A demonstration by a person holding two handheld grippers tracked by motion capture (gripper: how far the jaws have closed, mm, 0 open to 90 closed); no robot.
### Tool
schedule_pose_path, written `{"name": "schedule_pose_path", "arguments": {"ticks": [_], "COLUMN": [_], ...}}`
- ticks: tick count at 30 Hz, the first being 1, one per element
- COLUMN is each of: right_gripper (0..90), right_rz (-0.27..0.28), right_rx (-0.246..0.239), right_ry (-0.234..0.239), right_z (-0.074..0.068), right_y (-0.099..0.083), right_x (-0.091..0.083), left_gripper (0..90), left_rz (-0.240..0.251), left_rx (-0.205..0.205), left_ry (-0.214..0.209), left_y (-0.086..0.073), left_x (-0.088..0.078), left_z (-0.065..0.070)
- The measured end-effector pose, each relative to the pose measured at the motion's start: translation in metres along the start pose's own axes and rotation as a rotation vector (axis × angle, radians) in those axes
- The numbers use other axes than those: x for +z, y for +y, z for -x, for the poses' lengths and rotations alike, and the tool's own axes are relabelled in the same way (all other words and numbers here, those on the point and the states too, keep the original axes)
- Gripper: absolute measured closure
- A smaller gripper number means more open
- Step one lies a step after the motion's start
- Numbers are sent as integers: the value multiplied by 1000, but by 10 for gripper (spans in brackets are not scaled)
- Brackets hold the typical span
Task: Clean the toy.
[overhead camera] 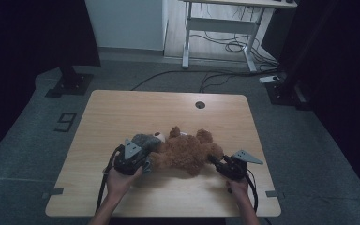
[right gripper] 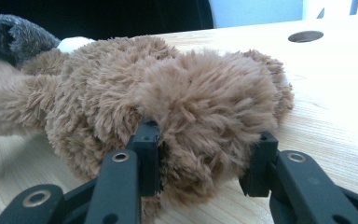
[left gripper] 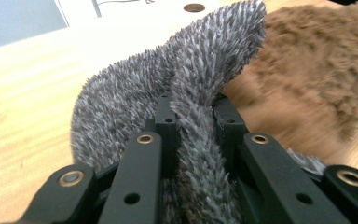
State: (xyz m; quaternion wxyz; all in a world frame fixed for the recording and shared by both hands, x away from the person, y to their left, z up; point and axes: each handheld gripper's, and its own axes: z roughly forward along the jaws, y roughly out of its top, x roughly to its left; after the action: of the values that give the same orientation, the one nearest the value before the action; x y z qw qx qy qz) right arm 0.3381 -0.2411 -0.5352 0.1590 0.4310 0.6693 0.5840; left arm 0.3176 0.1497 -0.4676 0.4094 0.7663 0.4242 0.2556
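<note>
Grey carpet surrounds the wooden worktop (overhead camera: 122,112), with a white-legged desk (overhead camera: 220,28) and loose cables (overhead camera: 225,47) beyond its far edge and a dark stand base (overhead camera: 70,84) off its far left corner. Nothing on the worktop crowds the work: its far half is bare apart from a round cable hole (overhead camera: 200,104) near the far edge, and the strip along the near edge is bare as well, as are both side margins.

Lying across the middle, nearer the near edge, is a brown teddy bear (overhead camera: 187,150), stretched left to right. At its left end a grey furry cloth (left gripper: 168,79) rests against it.

On the bear's right end, the right gripper (right gripper: 200,161) has its jaws parted fairly wide and pressed into a plump brown limb from both sides. At the left end, the left gripper (left gripper: 193,119) has its jaws drawn close, pinching a standing fold of the grey cloth between them.
</note>
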Motion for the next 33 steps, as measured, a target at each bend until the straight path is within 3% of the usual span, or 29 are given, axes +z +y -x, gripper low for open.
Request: {"name": "schedule_pose_path", "arguments": {"ticks": [7, 13, 14, 15, 16, 17, 18, 19, 20, 21, 22, 23, 26, 27, 28, 33], "right_gripper": [581, 581, 581, 581, 581, 581, 581, 581, 581, 581, 581, 581, 582, 581, 582, 581], "right_rz": [0, 1, 1, 1, 5, 5, 8, 8, 5, 5, 4, 4, 4, 4, 4, 6], "right_rx": [4, 1, 10, 10, 17, 17, 17, 17, 12, 12, 3, 3, -1, -2, 2, 7], "right_ry": [-15, -21, -20, -20, -20, -20, -17, -17, -18, -18, -20, -20, -24, -23, -25, -22], "right_z": [0, 1, 3, 3, 3, 3, 3, 3, 3, 3, 2, 2, 2, 2, 1, 1], "right_y": [0, 2, 2, 2, 1, 1, 0, 0, 1, 1, 2, 2, 3, 2, 2, 0], "right_x": [0, 1, 0, 0, -1, -1, -1, -1, -2, -2, -2, -2, -2, -1, 0, -1], "left_gripper": [758, 757, 758, 757, 757, 757, 757, 757, 757, 757, 757, 757, 757, 756, 756, 757], "left_rz": [-37, -11, 22, 22, 47, 47, 63, 63, 66, 66, 65, 65, 73, 76, 82, 71], "left_rx": [-48, -72, -73, -73, -53, -53, -28, -28, 0, 0, 26, 26, 55, 52, 49, 78], "left_ry": [23, -7, -31, -31, -52, -52, -65, -65, -87, -87, -110, -110, -162, -197, -263, -298], "left_y": [-15, -14, -6, -6, 4, 4, 15, 15, 26, 26, 38, 38, 56, 61, 71, 83], "left_x": [3, -4, -9, -9, -12, -12, -12, -12, -6, -6, 1, 1, 13, 17, 24, 41], "left_z": [-29, -29, -23, -23, -13, -13, 0, 0, 13, 13, 26, 26, 46, 53, 66, 92]}}
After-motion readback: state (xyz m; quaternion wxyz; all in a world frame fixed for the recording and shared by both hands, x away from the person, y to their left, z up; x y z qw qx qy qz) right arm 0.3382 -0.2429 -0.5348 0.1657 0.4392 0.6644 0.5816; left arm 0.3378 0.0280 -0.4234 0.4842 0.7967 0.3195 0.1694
